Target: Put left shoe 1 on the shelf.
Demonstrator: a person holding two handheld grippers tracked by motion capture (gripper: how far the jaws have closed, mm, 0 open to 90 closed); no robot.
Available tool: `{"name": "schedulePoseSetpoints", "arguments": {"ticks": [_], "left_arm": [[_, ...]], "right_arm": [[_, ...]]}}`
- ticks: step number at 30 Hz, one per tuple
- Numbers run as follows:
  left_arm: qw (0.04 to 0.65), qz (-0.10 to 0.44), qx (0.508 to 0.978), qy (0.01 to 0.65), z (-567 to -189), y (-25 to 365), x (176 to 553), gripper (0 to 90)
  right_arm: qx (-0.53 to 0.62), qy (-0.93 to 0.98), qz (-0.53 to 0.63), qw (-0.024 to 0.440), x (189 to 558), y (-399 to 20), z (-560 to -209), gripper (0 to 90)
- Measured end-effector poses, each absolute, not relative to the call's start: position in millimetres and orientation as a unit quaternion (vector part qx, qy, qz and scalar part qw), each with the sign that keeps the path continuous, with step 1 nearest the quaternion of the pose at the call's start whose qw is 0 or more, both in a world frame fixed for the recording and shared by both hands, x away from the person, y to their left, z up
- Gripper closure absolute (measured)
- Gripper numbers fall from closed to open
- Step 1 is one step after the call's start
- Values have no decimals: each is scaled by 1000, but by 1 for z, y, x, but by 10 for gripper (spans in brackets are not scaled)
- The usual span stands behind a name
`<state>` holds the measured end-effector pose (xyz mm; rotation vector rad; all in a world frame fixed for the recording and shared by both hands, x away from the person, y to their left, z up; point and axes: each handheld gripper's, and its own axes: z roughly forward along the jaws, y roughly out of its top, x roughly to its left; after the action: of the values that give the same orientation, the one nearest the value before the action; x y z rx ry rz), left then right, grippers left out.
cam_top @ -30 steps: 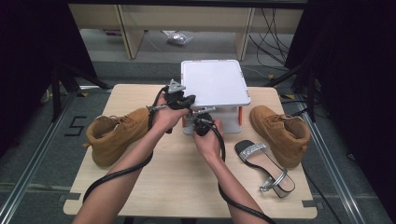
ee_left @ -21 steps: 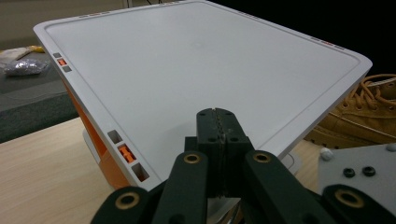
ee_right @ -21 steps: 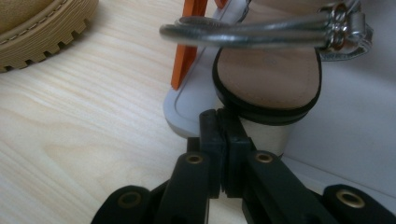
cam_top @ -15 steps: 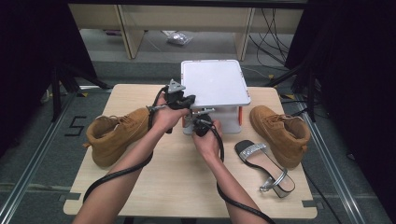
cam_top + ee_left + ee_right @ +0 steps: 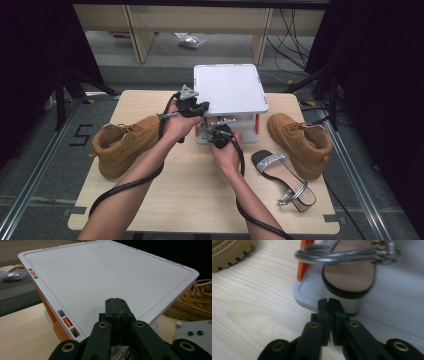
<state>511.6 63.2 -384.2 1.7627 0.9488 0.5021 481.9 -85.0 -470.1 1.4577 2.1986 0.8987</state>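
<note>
hand-held grippers, left (image 5: 116,305) and right (image 5: 328,305), both clenched empty by white box (image 5: 230,90)

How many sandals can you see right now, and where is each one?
2. One sandal lies on the table's right side, beside the right boot. Another sandal sits on the white rack's lower shelf, just ahead of the shut right gripper. The rack may hide more.

High view above the desk (image 5: 165,200) facing forward and down, both gripper views close-up, all sharing the white box (image 5: 230,90).
</note>
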Motion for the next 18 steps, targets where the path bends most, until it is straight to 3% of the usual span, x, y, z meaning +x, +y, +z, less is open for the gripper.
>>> {"name": "schedulePoseSetpoints", "arguments": {"ticks": [18], "left_arm": [[513,209,734,394,-384,63,512,889]], "right_arm": [[520,768,327,179,492,-83,-470,900]]}}
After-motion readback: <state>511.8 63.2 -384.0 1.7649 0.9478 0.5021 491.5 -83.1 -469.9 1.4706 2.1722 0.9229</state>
